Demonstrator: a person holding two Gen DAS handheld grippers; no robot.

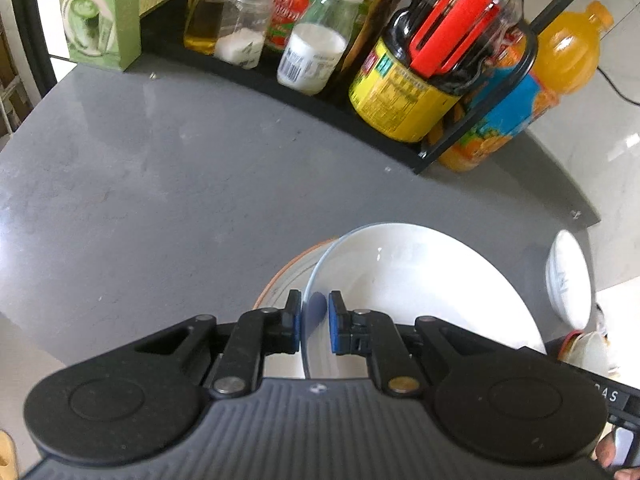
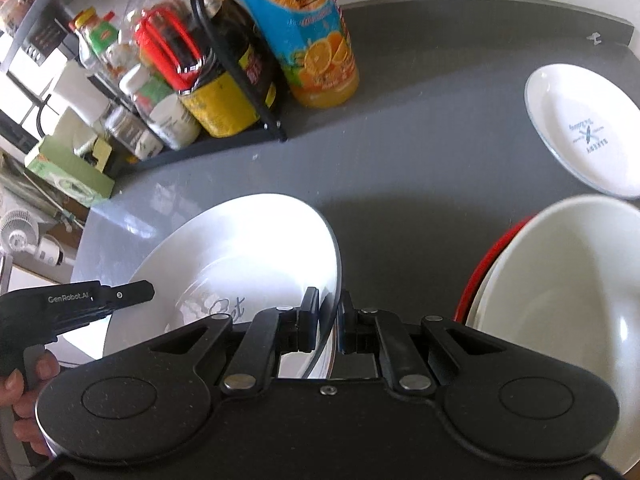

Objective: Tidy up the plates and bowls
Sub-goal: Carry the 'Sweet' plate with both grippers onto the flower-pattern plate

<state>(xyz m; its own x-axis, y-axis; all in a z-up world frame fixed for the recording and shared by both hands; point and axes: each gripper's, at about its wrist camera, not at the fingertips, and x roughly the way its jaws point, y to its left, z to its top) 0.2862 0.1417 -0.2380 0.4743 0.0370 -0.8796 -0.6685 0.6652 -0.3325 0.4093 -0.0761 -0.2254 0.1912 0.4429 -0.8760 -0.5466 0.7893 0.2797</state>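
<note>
Both grippers pinch the same large white plate [image 2: 256,256], one at each side of its rim, so it is carried level between them rather than dangling from one edge. In the left wrist view the left gripper [image 1: 314,320] has its blue pads narrowed to a slim gap with the plate's thin rim running through it; the pads look to be bearing on the rim, though a sliver of space shows on one side. In the right wrist view the right gripper [image 2: 328,320] is closed to a similar narrow gap on the opposite rim.

Taking the orange juice bottle [image 2: 304,36] at the back of the grey tabletop [image 2: 420,152] as the landmark: the held plate sits in front of the bottle and toward the near edge, tilted a little. Beneath it in the left wrist view lies an orange-rimmed plate [image 1: 280,276], which seems the stack it belongs to (whether it touches that plate I cannot tell). To the right of the bottle, near the tabletop's far edge, lies a small white dish with blue print [image 2: 584,128], well apart. In front of that dish sits a white bowl [image 2: 560,300] nested in a red-rimmed one [image 2: 476,272].

The black condiment rack [image 2: 240,92] stands just left of the bottle, clear of the work.
</note>
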